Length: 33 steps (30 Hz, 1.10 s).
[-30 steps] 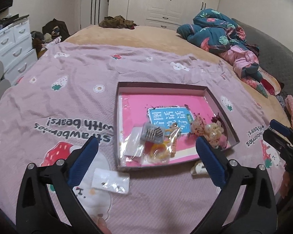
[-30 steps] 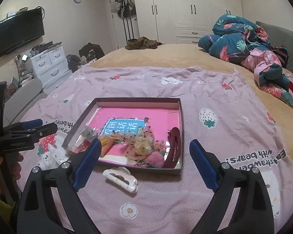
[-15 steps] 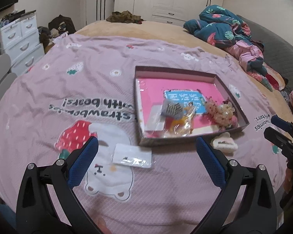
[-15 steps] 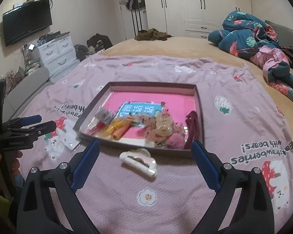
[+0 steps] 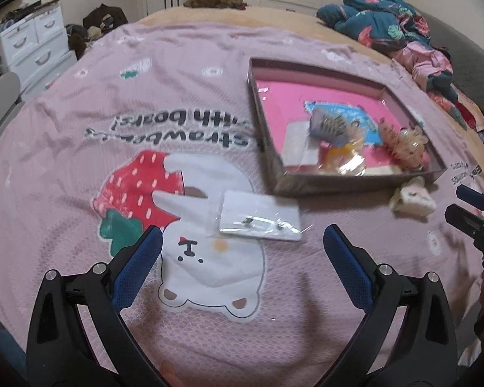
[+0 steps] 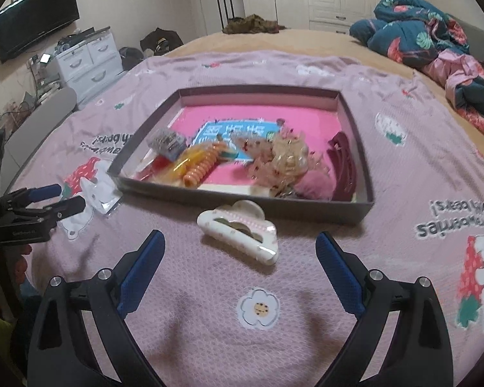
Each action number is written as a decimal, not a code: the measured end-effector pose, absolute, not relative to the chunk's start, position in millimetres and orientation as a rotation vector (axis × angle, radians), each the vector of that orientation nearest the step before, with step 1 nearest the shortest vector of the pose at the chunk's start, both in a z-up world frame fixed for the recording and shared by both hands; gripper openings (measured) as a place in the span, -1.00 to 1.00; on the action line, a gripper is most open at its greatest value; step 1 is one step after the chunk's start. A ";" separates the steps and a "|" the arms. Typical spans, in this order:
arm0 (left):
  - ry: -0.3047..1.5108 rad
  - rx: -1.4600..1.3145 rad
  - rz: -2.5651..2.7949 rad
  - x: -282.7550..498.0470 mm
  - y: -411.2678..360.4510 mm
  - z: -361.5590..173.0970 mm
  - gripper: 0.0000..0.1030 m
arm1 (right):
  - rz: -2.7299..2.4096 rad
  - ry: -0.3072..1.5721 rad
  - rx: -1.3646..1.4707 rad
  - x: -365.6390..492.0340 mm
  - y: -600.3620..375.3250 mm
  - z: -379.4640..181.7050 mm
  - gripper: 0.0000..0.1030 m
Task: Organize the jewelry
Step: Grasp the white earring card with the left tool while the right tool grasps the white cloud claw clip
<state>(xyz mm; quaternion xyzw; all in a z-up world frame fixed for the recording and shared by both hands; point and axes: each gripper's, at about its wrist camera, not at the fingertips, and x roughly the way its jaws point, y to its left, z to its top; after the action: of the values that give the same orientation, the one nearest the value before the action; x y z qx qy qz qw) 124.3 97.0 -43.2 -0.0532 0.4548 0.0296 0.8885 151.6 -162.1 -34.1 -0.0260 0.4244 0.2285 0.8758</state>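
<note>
One bed (image 6: pixel 306 45) carries one pink blanket (image 6: pixel 419 148). One shallow box (image 6: pixel 355 119) sits mid-frame, holding a heap of hair things. Outside it lie two items. One white hair clip (image 6: pixel 238 230) lies just above and between the tips of the right claw (image 6: pixel 240 254), whose fingers stand wide apart. One earring card (image 5: pixel 258 216) lies just above the left claw (image 5: pixel 242 246), also spread wide and empty.

My shallow grey box with pink floor (image 6: pixel 355 142) holds jumbled hair pieces; white cloud-shaped claw clip (image 6: pixel 238 230) lies just near it; bagged earring card (image 5: pixel 259 216) lies left.
</note>
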 end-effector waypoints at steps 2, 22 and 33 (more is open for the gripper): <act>0.961 -0.105 0.059 128.6 99.4 -50.1 0.81 | 0.473 0.904 -0.048 155.6 -158.6 -40.3 0.82; 0.993 -0.069 0.023 154.4 77.3 -73.5 0.45 | 0.412 0.993 -0.051 191.2 -133.2 -85.3 0.36; 0.984 -0.100 0.013 140.6 81.2 -61.6 0.19 | 0.482 0.957 -0.094 164.9 -140.7 -70.9 0.30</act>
<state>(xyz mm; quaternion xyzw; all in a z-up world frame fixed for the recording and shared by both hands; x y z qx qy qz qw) 140.6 81.2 -61.6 -0.0480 0.4723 0.0061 0.8801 164.9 -140.7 -70.9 -0.0449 0.4558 0.2295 0.8588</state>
